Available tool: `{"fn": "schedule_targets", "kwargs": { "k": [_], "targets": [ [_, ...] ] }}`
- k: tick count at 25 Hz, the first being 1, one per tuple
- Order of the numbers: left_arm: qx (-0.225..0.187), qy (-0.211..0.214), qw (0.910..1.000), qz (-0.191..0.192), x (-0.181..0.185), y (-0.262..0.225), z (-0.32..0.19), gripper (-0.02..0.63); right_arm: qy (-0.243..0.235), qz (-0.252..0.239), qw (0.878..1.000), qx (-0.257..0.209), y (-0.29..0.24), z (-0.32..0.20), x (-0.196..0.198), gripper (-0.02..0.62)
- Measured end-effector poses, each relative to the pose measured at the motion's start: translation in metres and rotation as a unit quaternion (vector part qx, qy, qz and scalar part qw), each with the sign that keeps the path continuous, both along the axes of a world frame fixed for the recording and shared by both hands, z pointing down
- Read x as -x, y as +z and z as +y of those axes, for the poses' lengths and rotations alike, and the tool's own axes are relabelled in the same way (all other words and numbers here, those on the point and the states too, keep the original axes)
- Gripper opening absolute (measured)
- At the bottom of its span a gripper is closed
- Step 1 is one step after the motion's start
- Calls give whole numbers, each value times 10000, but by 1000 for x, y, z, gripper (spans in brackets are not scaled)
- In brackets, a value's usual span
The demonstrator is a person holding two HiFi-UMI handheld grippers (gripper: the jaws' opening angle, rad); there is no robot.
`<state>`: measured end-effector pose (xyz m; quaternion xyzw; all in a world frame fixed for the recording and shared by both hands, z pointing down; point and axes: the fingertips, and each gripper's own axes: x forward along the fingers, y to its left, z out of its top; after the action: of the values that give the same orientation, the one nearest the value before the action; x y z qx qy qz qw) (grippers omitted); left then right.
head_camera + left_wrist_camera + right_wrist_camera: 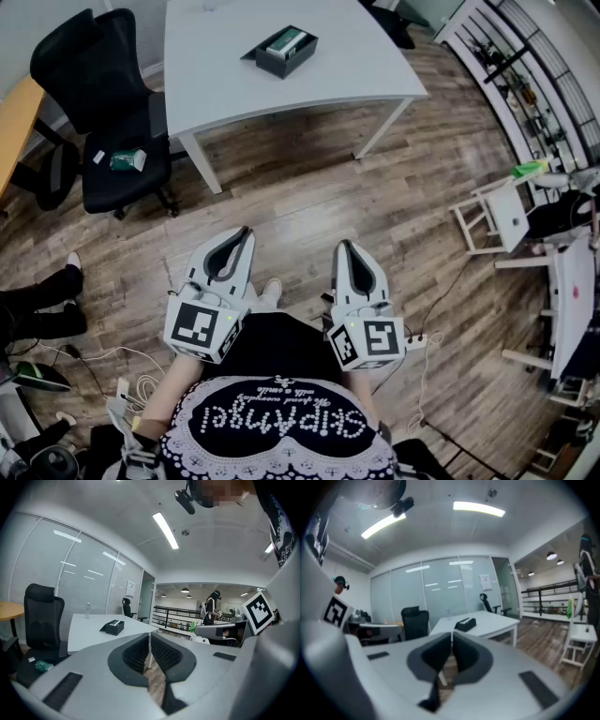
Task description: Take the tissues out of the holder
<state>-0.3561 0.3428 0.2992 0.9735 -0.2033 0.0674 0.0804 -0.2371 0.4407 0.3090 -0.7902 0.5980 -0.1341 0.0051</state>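
A dark tissue holder (285, 50) with white and green tissue packaging in its top sits on the white table (225, 84), far ahead of me. It also shows small in the left gripper view as the holder (114, 626) and in the right gripper view as the holder (465, 623). My left gripper (246, 232) and right gripper (343, 246) are held side by side over the wood floor, well short of the table. Both point toward it, jaws together, nothing between them.
A black office chair (108, 103) with a small green packet (126, 160) on its seat stands left of the table. White stools and a white table (574, 300) are at the right, shelving (525, 75) at the far right. Cables lie on the floor by my feet.
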Motion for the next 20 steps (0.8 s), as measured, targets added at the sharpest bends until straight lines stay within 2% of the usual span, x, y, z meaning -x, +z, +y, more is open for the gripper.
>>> {"fn": "schedule_targets", "kwargs": {
  "k": [20],
  "targets": [
    [-33,-114,9999,17,1,0,11,41,-35,46,10000,-27,0,16,-2,35]
  ]
}}
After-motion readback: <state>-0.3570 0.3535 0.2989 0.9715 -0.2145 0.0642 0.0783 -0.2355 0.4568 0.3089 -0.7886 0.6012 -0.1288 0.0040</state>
